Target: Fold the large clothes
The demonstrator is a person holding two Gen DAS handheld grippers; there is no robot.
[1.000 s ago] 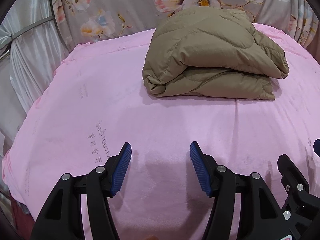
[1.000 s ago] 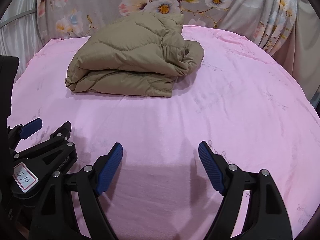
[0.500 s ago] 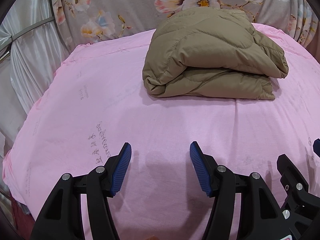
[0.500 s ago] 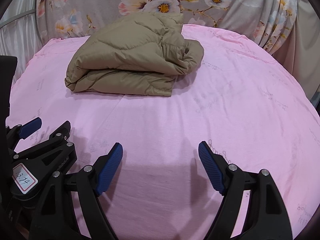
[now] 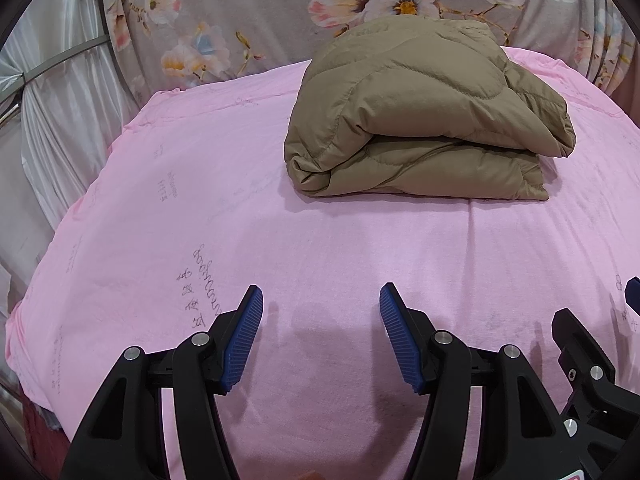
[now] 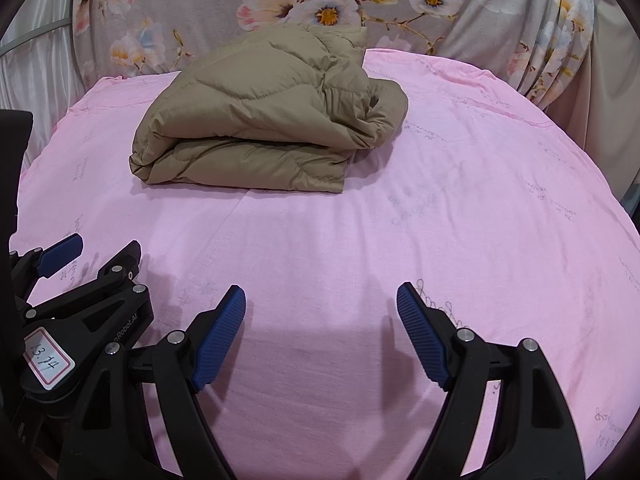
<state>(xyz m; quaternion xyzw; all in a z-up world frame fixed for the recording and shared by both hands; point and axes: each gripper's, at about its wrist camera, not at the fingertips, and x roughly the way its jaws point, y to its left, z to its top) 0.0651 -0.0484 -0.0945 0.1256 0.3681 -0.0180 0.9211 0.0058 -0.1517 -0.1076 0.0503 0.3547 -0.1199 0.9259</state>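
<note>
Your brown puffy jacket sits folded in a thick bundle on the pink sheet, toward the far side, near the flowery curtain that hangs behind it. Nothing lies between you and the jacket, only flat pink sheet with faint writing on it.

Your left gripper hangs low over the near part of the sheet with its jaws wide apart, holding nothing. Your right gripper is the same (blue pads spread, nothing between them). The two grippers are side by side, close together, and well apart from the jacket.

On your left the sheet drops off at its edge, next to a shiny white curtain. On your right the sheet runs wide and bare to its edge, where more curtain hangs.
</note>
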